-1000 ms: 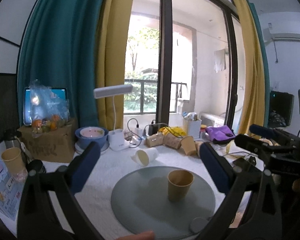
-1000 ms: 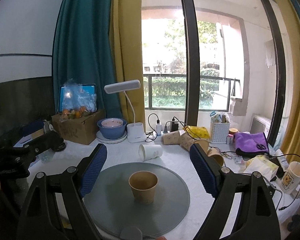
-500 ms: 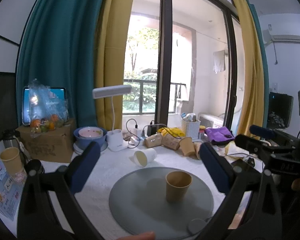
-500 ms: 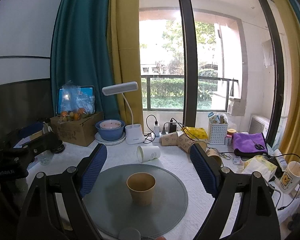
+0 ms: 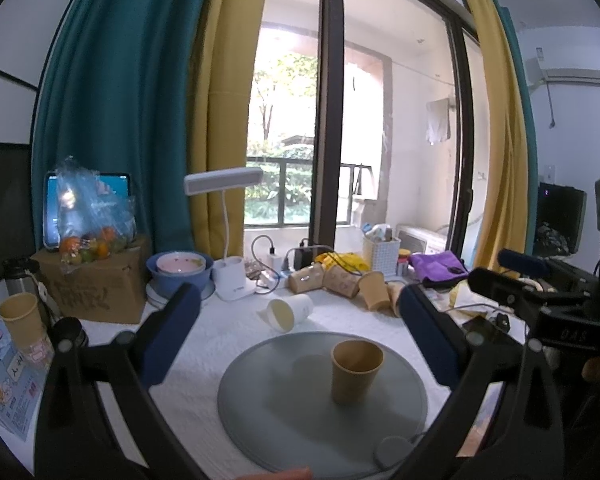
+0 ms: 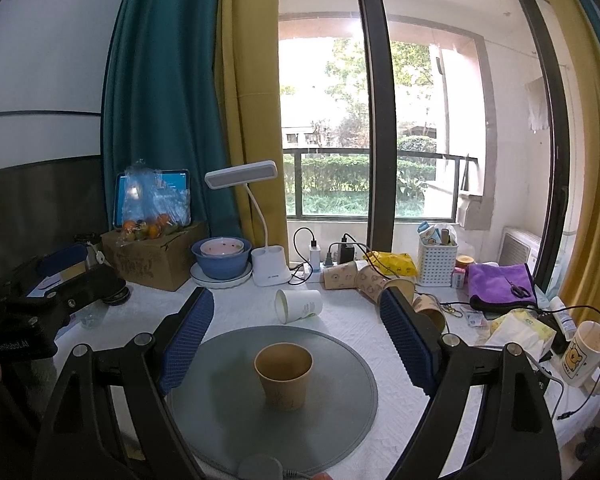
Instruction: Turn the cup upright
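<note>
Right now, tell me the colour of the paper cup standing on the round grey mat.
Tan brown paper cup; clearest in right wrist view.

Both views raised slightly since earlier frames. Brown cup [image 5: 356,372] seen a little lower and nearer between left gripper [image 5: 300,328] pads. In right wrist view, cup [image 6: 283,376] sits marginally lower between right gripper [image 6: 296,332] pads; more window seen above.

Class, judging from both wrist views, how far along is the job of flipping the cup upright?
Done: the brown paper cup stands upright, mouth up, on the grey round mat. In hand: nothing; the left gripper and right gripper are both open and clear of it. Left: possibly the white cup lying on its side behind the mat.
</note>
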